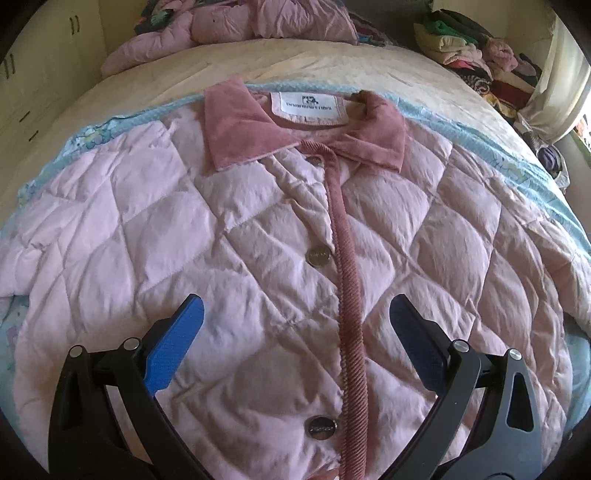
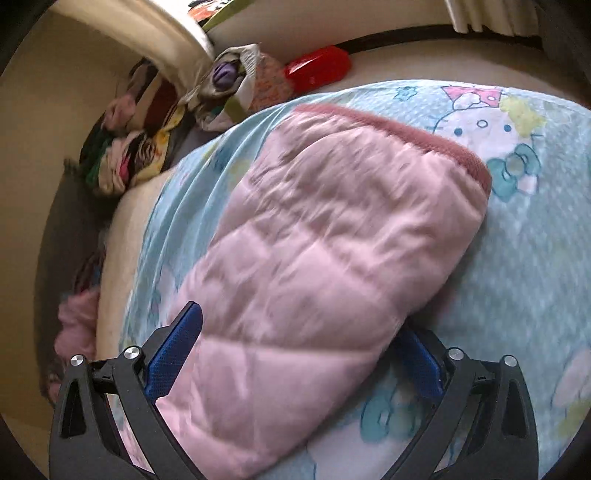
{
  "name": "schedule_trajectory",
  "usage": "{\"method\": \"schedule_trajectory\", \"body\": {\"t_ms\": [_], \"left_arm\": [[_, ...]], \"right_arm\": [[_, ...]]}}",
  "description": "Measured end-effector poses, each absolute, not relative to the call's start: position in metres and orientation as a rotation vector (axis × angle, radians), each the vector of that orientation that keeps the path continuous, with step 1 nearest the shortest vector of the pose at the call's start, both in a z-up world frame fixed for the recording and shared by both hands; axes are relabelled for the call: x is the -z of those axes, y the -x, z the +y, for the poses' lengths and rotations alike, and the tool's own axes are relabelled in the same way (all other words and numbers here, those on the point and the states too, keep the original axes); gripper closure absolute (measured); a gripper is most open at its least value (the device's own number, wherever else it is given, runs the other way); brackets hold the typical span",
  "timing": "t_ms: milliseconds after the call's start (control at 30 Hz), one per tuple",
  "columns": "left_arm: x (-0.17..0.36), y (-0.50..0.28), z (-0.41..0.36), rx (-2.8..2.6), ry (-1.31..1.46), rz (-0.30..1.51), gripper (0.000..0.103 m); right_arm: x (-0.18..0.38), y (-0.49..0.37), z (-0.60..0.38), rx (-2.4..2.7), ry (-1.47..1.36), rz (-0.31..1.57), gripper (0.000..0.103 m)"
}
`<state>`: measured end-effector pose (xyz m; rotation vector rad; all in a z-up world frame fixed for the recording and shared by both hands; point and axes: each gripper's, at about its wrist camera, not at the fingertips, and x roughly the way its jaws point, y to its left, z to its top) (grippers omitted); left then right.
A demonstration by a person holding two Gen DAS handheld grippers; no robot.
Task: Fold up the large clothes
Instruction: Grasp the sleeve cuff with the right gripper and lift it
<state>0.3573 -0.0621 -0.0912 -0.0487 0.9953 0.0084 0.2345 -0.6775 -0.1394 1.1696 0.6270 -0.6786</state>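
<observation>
pink quilt: the jacket (image 1: pixel 258 258) lies face up and spread flat on the blue cartoon sheet (image 2: pixel 535 258), its collar (image 1: pixel 306 129) at the far end from me, front closed along the corded placket (image 1: pixel 347 280).
progress: i judge the laying-out done and the folding not begun; body flat, no panel turned over.
what is left: by my reckoning both sleeves go in across the body, then the body is doubled up toward the collar.
left gripper (image 1: pixel 295 314): my jaws stand wide and empty, hovering over the lower front of the jacket, astride the placket, touching nothing i can see.
right gripper (image 2: pixel 295 325): my jaws straddle the sleeve (image 2: pixel 332 240) near its upper end; the pads do not look pressed on it, so i call them released. the view is blurred.
sleeve: stretched out from the jacket's body, cuff (image 2: pixel 424 133) farthest away, flat on the sheet.
counts: one jacket spread out; one sleeve in my right view; three buttons (image 1: pixel 319 256) beside the placket; one label (image 1: pixel 308 105) inside the collar; one more pink quilted garment (image 1: pixel 229 33) bunched beyond the collar; one heap of mixed clothes (image 1: pixel 472 59) beyond the collar, to the side.
</observation>
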Motion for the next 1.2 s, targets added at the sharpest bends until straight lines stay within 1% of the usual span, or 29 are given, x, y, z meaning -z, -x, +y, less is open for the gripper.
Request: {"method": "schedule_trajectory", "body": {"t_ms": [33, 67, 100, 200, 267, 400, 533, 733, 967, 1200], "left_arm": [[0.088, -0.358, -0.060, -0.007, 0.047, 0.992, 0.009], [0.083, -0.358, -0.055, -0.010, 0.040, 0.984, 0.009], [0.077, -0.357, -0.049, -0.021, 0.032, 0.971, 0.009], [0.061, -0.356, -0.030, -0.047, 0.042, 0.942, 0.009], [0.053, -0.355, -0.018, -0.050, 0.071, 0.931, 0.009], [0.041, -0.353, -0.002, -0.055, 0.110, 0.908, 0.009], [0.040, -0.352, 0.007, -0.041, 0.132, 0.911, 0.009], [0.028, -0.343, 0.022, 0.037, 0.220, 0.865, 0.009], [0.025, -0.333, 0.038, 0.130, 0.344, 0.850, 0.009], [0.017, -0.324, 0.045, 0.232, 0.424, 0.820, 0.009]], "right_arm": [[0.139, -0.234, -0.681, 0.689, -1.171, 0.618, 0.029], [0.138, -0.233, -0.685, 0.701, -1.157, 0.616, 0.058], [0.136, -0.235, -0.688, 0.681, -1.144, 0.611, 0.065], [0.117, -0.243, -0.688, 0.619, -1.083, 0.603, 0.080], [0.088, -0.252, -0.678, 0.556, -0.995, 0.570, 0.084], [0.039, -0.264, -0.651, 0.446, -0.877, 0.523, 0.086], [-0.012, -0.268, -0.618, 0.323, -0.762, 0.456, 0.087], [-0.062, -0.273, -0.572, 0.174, -0.676, 0.388, 0.087], [-0.097, -0.280, -0.506, 0.032, -0.628, 0.352, 0.087], [-0.111, -0.295, -0.434, -0.122, -0.605, 0.363, 0.087]]}}
